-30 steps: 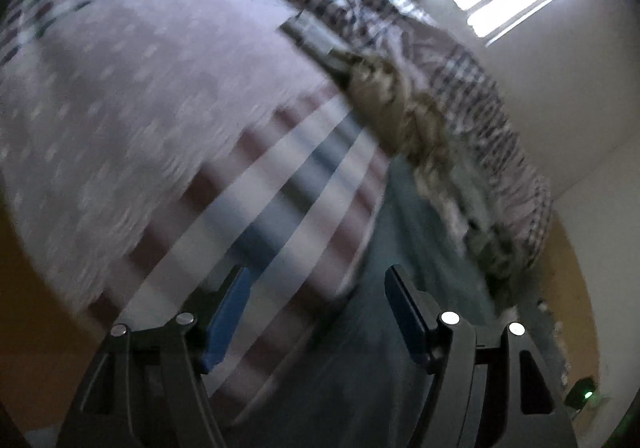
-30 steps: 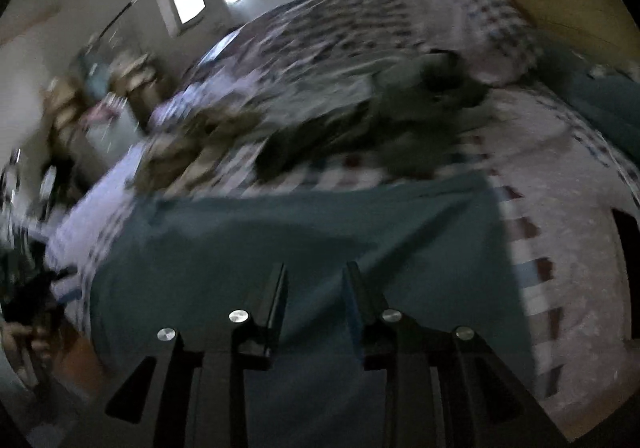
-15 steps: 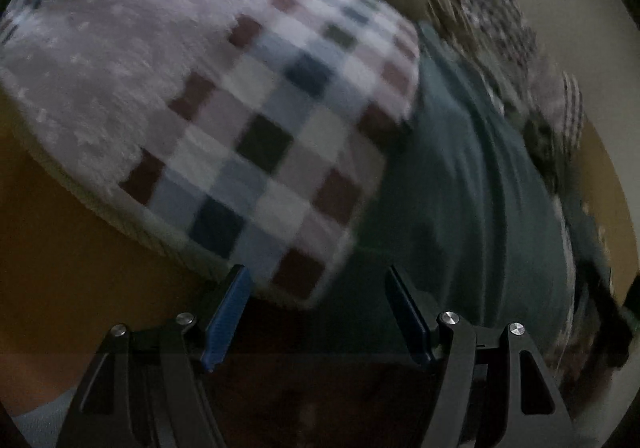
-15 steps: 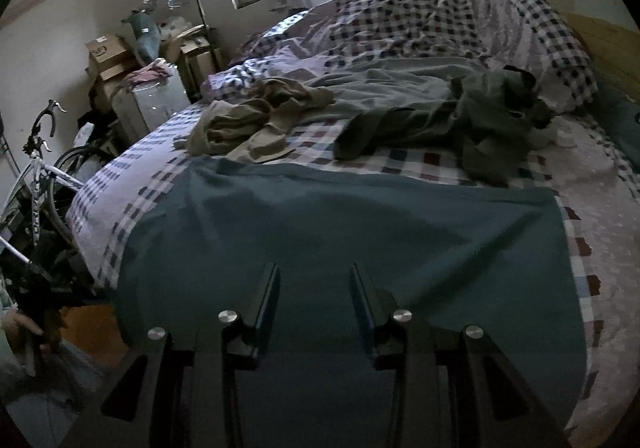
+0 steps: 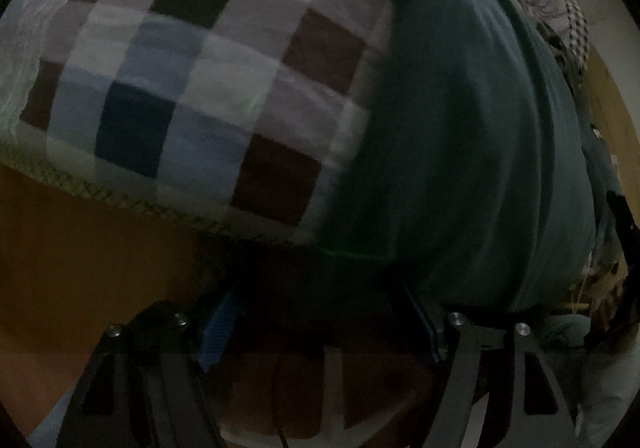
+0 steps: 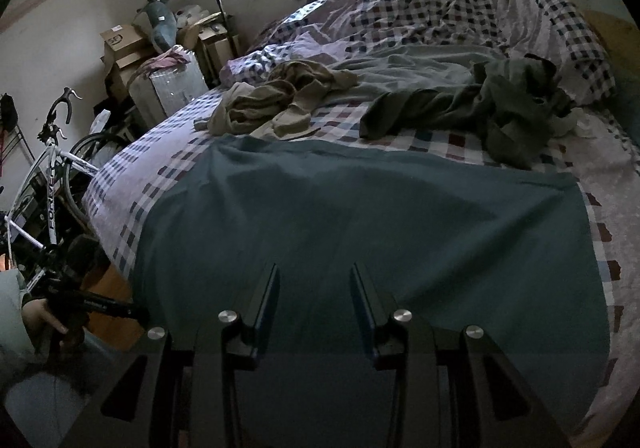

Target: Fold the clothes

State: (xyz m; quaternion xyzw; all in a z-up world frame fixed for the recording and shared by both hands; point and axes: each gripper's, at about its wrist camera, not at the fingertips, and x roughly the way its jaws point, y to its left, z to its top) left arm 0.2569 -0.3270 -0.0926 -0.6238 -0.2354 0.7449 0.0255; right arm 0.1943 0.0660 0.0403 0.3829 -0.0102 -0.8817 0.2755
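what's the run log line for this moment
left gripper open at bed edge | right gripper open over teal garment | garment flat, unfolded

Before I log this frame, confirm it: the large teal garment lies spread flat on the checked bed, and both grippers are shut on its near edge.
Wrong on the grippers. The large teal garment is spread flat, but the right gripper and left gripper are both open, holding nothing, as each wrist view shows.

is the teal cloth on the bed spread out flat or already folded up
Spread out. The teal cloth lies as one broad, mostly smooth sheet across the checked bedspread, its far edge straight, no fold visible.
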